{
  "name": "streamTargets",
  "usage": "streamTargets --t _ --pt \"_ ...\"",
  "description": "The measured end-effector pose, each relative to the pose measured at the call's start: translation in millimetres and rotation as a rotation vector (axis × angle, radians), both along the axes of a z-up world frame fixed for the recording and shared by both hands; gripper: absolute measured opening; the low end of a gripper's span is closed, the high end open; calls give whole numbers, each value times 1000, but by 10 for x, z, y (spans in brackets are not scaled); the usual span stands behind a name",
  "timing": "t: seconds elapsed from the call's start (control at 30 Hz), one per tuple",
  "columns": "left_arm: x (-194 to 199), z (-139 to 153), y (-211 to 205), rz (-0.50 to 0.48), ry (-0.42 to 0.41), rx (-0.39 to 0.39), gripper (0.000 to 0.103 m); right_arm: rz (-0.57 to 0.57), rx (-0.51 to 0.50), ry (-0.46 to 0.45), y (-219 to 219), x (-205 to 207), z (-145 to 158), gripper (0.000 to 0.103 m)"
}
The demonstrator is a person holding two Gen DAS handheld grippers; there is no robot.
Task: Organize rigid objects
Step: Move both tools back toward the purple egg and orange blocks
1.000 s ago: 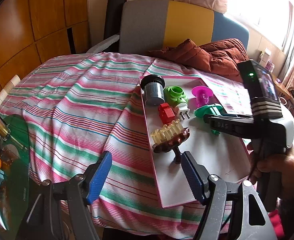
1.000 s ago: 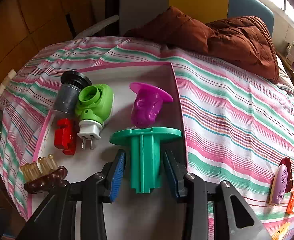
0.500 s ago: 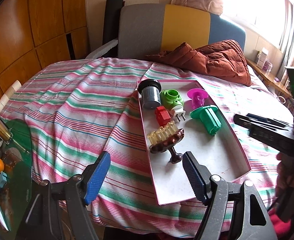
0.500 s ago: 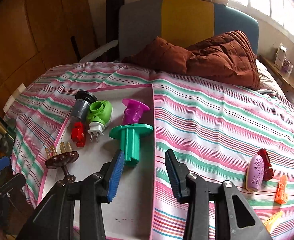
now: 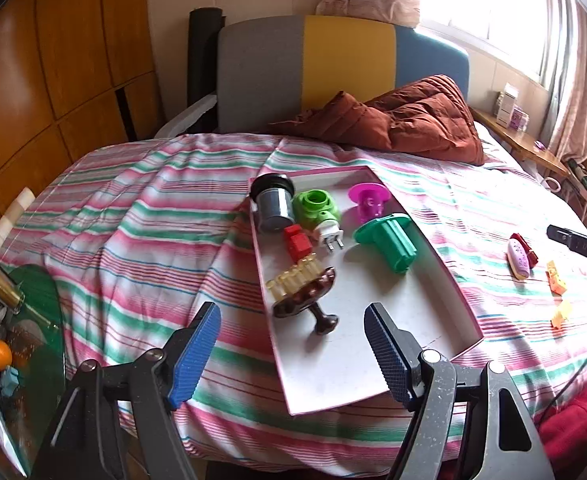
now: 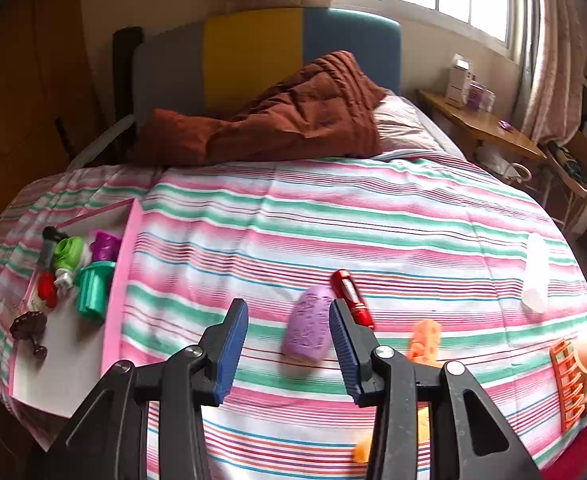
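Tray: a shallow pink-rimmed tray (image 5: pixel 433 248) lay on the striped bed cover (image 5: pixel 133 220), one corner over the bed's near edge.
Tray contents: a grey cylinder with a black cap (image 5: pixel 273 204), a green plug-in device (image 5: pixel 317 212), a magenta flanged piece (image 5: pixel 369 200), a teal flanged spool (image 5: pixel 389 240) on its side, a red block (image 5: pixel 297 242), and a brown massager with amber prongs (image 5: pixel 305 292).
Tray floor: the near half was bare.
Loose on the bed: a lilac oval case (image 6: pixel 309 328), a red pen-like item (image 6: pixel 351 298) touching it, and orange clips (image 6: pixel 425 338) nearby, well apart from the tray.
Left gripper (image 5: pixel 291 356): jaws released, empty, above the tray's near end.
Right gripper (image 6: pixel 287 354): jaws apart, gripping nothing, just short of the lilac case.
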State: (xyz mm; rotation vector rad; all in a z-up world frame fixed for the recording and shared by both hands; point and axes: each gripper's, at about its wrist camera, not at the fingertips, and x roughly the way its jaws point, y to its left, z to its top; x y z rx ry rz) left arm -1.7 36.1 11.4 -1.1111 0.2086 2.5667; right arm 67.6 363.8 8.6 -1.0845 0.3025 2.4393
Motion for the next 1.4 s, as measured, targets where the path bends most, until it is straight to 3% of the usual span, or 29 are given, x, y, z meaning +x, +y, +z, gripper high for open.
streamTargets --t 0.13,0.3,0.5,1.03,1.4 --pt "17 4 130 -31 2 -15 75 -136 -21 15 410 255 -105 42" --pt "49 -1 358 -75 2 -32 75 -346 -133 67 840 543 -159 42" --pt "70 11 641 -132 9 -55 75 -457 -250 113 1050 767 -181 42" --pt "130 -40 1207 -251 -9 -70 77 -512 -322 76 1122 810 -293 42" --pt "116 -128 1514 -316 -67 -58 77 -561 -349 121 1199 930 -262 42"
